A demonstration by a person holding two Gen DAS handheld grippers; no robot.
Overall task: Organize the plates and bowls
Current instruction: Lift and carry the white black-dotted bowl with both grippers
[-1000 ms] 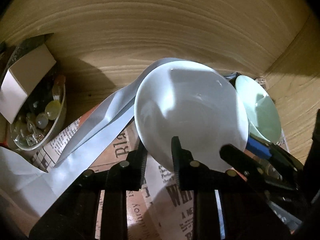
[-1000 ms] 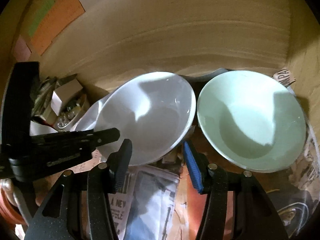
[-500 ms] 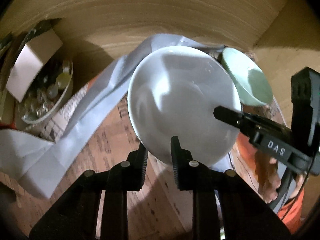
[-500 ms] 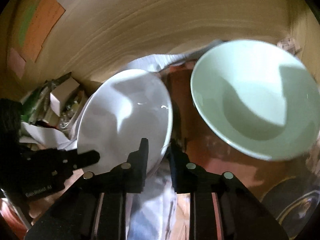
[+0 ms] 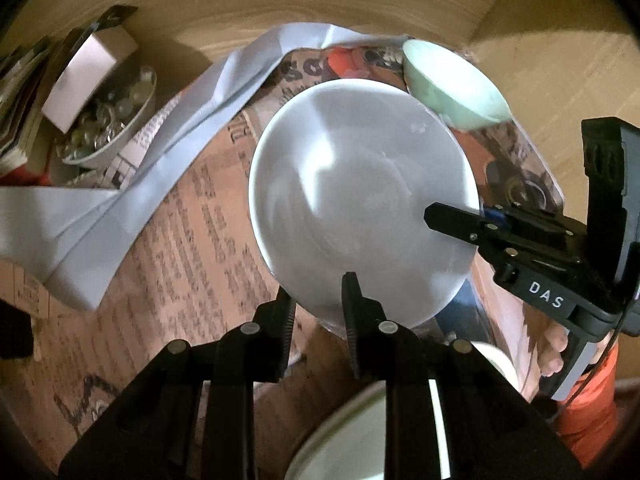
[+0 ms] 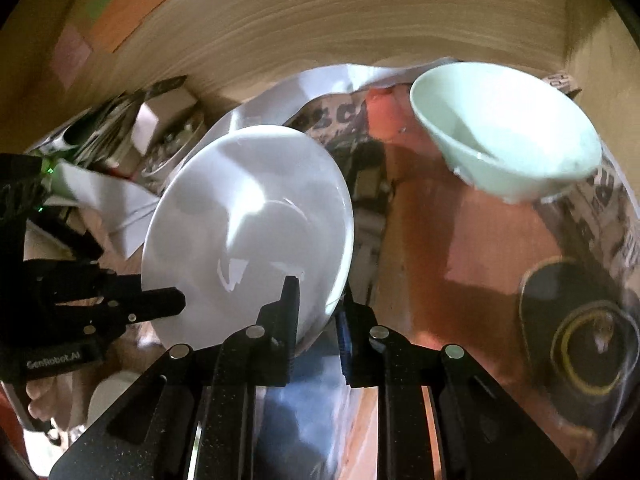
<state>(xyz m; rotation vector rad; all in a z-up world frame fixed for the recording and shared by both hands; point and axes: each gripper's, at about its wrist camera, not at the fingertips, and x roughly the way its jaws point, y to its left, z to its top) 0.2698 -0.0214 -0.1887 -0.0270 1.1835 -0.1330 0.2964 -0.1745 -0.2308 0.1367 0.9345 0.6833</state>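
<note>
both the left gripper [image 5: 318, 300] and the right gripper [image 6: 318, 304] clamp the near rim of the white bowl [image 5: 360, 196], which tilts open-side toward them, the green bowl [image 6: 504, 136] far right.

Two grippers, one white bowl [image 5: 360, 200], one green bowl [image 6: 508, 132].

White bowl [image 5: 360, 200] lifted, tilted; green bowl [image 6: 508, 136] beyond

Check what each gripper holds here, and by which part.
Both hold the white bowl by its rim: the left gripper clamps the near edge, the right gripper the edge on the bowl's right. The green bowl is untouched.
</note>
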